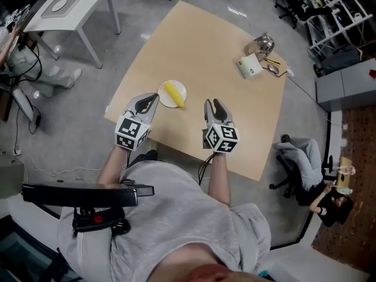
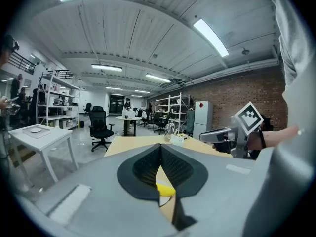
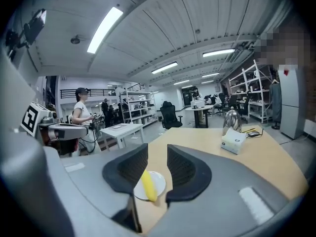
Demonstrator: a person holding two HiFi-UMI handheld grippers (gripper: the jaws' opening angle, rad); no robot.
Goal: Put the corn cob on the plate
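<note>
The yellow corn cob point(image 1: 174, 93) lies on a small white plate point(image 1: 163, 97) near the front edge of the wooden table point(image 1: 217, 51). My left gripper point(image 1: 151, 97) hovers just left of the plate, its jaws shut with nothing between them. My right gripper point(image 1: 212, 103) hangs to the right of the plate, jaws open and empty. In the left gripper view the cob point(image 2: 165, 186) and plate point(image 2: 163, 200) show below the closed pads. In the right gripper view the cob point(image 3: 147, 185) on the plate point(image 3: 159, 180) shows through the gap, well beyond the pads.
At the table's far right stand a white box point(image 1: 249, 67), a shiny metal pot point(image 1: 264, 42) and some cables point(image 1: 277, 69). A small white table point(image 1: 67, 4) stands on the floor to the far left; an office chair point(image 1: 296, 157) sits at the right.
</note>
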